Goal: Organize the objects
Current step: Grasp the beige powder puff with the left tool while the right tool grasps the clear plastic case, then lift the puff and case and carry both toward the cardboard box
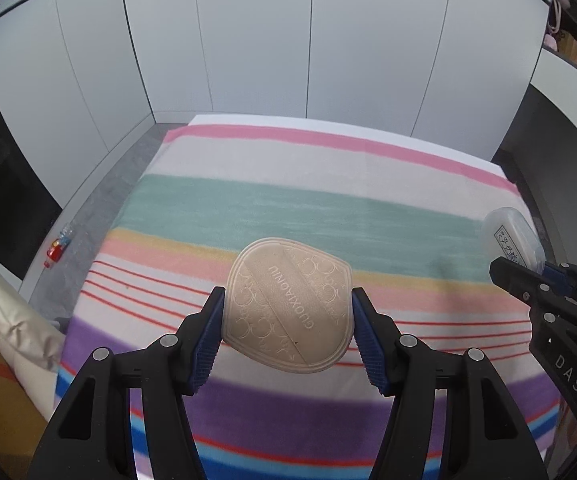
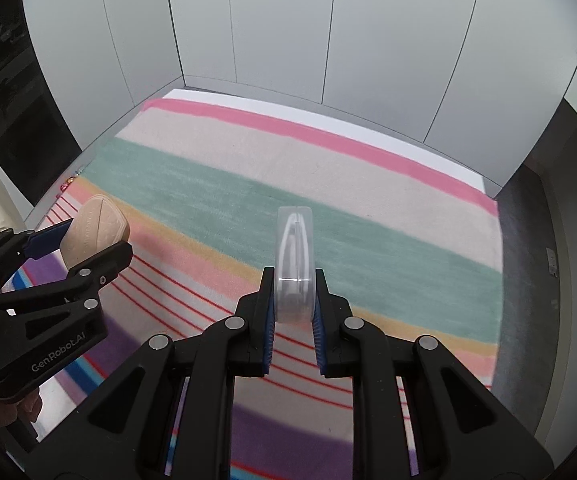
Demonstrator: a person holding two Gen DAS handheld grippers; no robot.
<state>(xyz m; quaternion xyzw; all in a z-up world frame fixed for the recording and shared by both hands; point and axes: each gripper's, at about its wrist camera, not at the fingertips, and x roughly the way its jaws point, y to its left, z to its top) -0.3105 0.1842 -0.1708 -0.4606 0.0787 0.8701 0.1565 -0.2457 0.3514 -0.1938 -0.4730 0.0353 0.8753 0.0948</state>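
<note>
My left gripper (image 1: 287,300) is shut on a beige embossed pad (image 1: 288,304), its blue pads pressing both edges, and holds it above the striped blanket (image 1: 288,204). In the right wrist view that same beige pad (image 2: 94,230) and the left gripper (image 2: 92,240) show at the left. My right gripper (image 2: 293,280) is shut on a clear plastic case (image 2: 293,256), held edge-on and upright above the blanket (image 2: 248,184). From the left wrist view the clear case (image 1: 512,238) with printed writing sticks out of the right gripper (image 1: 528,268) at the far right.
White cabinet panels (image 1: 288,40) stand behind the blanket-covered surface. A small bottle with a red label (image 1: 58,246) lies on the grey floor at the left. Cream fabric (image 1: 4,312) bunches at the lower left. Shelves with small items (image 1: 572,44) sit at the upper right.
</note>
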